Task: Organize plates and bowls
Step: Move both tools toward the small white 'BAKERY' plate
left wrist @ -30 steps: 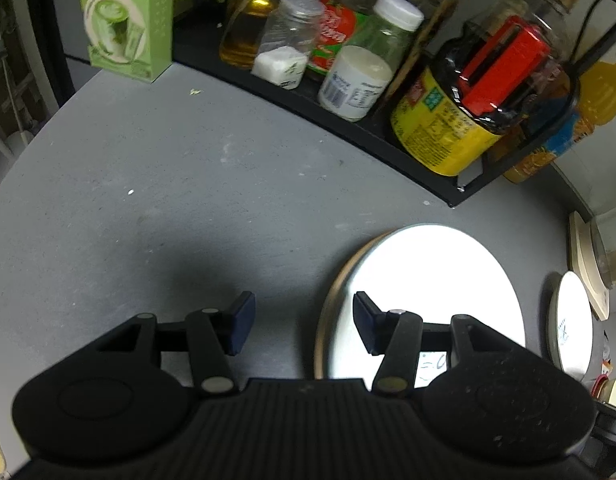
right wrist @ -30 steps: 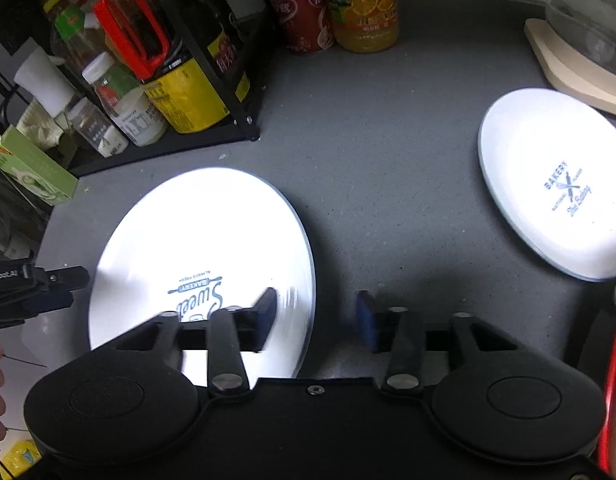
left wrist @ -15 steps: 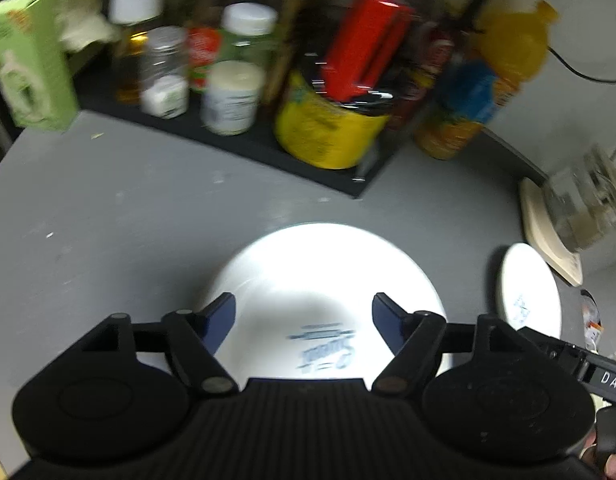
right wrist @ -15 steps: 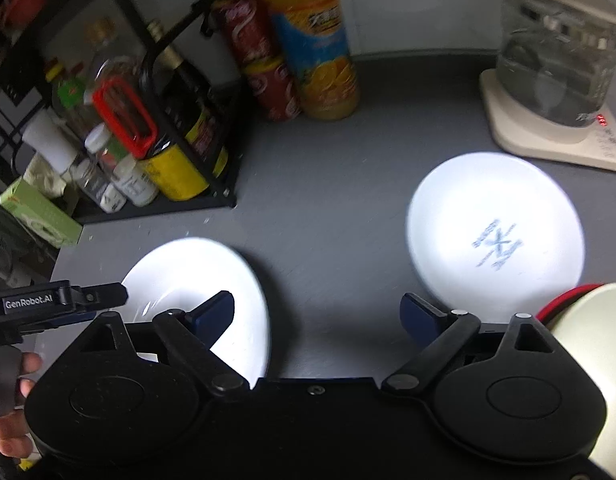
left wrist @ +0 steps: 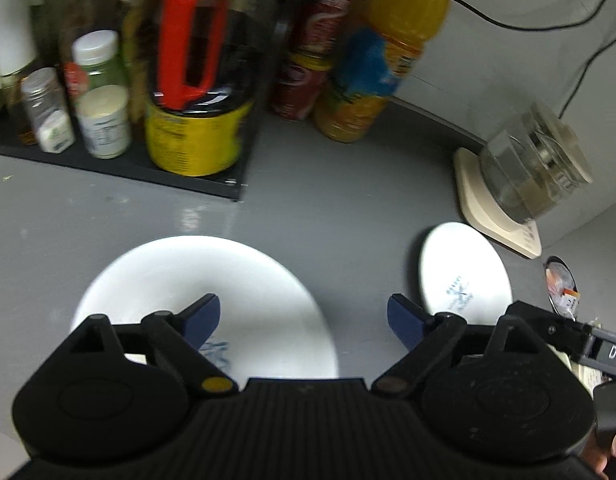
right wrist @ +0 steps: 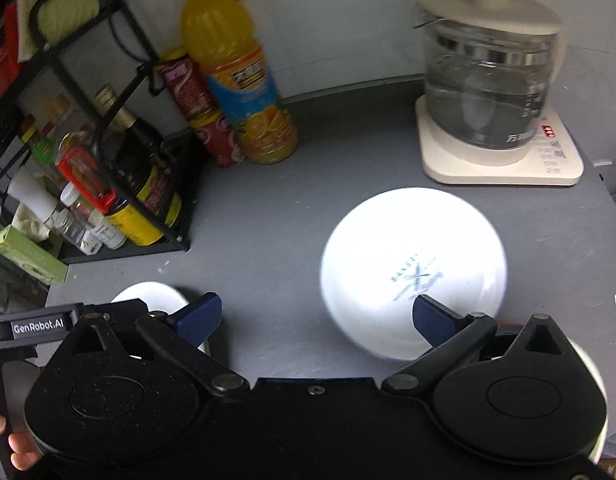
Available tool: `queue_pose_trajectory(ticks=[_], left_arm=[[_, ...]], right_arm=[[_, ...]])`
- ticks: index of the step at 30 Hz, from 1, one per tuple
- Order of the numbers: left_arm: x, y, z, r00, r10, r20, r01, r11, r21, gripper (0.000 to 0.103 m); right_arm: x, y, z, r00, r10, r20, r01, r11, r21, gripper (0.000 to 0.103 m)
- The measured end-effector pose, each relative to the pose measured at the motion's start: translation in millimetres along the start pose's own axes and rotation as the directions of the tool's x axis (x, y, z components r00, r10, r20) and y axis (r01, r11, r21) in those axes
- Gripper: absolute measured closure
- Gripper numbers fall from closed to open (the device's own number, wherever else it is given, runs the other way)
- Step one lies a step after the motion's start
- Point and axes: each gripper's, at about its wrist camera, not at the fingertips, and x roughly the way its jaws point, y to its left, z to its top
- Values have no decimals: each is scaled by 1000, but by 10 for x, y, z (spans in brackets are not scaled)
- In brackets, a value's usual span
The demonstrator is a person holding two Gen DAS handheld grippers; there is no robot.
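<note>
On the grey countertop point(left wrist: 328, 216) two white plates lie flat, well apart from each other. The larger plate point(left wrist: 211, 280) sits toward the left, in front of the black condiment rack point(left wrist: 119, 168); its blue lettering faces up and is partly hidden behind the left gripper point(left wrist: 303, 316), so which way the words run cannot be read here. The smaller plate point(right wrist: 414, 268) lies to the right, near the cream base of the glass kettle point(right wrist: 488, 92); being round it has no long axis, but its printed blue logo runs on a slant, rising toward the right in the right wrist view. In the left wrist view the same smaller plate point(left wrist: 464, 272) shows just beyond the right-hand finger.

The left gripper hangs above the near edge of the larger plate with its jaws spread wide, holding nothing. The right gripper point(right wrist: 316, 316) hangs over bare counter between the two plates, jaws likewise spread wide and empty; its right blue finger overlaps the smaller plate's near rim in the view.

Behind the plates stand an orange juice bottle point(right wrist: 235, 72) and red cans point(right wrist: 203, 112) beside the rack. The rim of a pale bowl point(right wrist: 588, 360) peeks out behind the right gripper's body.
</note>
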Motion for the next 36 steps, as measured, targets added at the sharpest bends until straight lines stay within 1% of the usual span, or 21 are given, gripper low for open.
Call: queue_pose_trajectory(ticks=[4,7,10,14,25,28,29,31,33,34,35,36], left_arm=[[63,-211,-13,999,-28,-19,28,1000,0,13],[120,-373,-8,999,-34,-29,35,999,9,13],[198,-488,8,998,-51,-35,51,999,-13,14],[317,-623,37,998,-46,-40,45,999,-25,14],[725,-905,-5,996,-68,-61,60,992,-115,17],[838,-958,-30,995,-70,-66,60,989,-138,21],[876,-968,-39,995,-73,-68,63,987,-149,23],[961,-992,-59,994,-80,-73,67,983,-171,27],[1035,-1015,-80,994,-80,-77,64,980,-186,31],[1078,-1023,-92,994,-77,-80,61,979,-195,34],[1118,-1028,-104,993,-76,-85,58,977,-204,39],[1158,-1026,-120,993,-76,-91,55,975,-214,41]], right_arm=[[-18,-189,73,1000,-11,2,11,1000,10,0],[-1,-344,135,1000,-17,-10,17,1000,19,0],[32,-488,200,1000,-18,-24,19,1000,21,0],[83,-665,288,999,-25,-47,26,999,23,0],[281,-1096,470,995,-23,-100,22,1000,-12,0],[365,-1213,518,992,-17,-128,15,1000,-17,1],[395,-1245,532,991,-16,-135,14,1000,-19,2],[468,-1331,568,988,-15,-155,13,1000,-19,6],[540,-1411,595,984,-7,-179,6,1000,-5,15],[580,-1458,605,981,5,-193,-4,1000,6,17],[614,-1494,611,979,13,-203,-11,1000,13,22],[651,-1529,611,977,19,-213,-15,1000,18,27]])
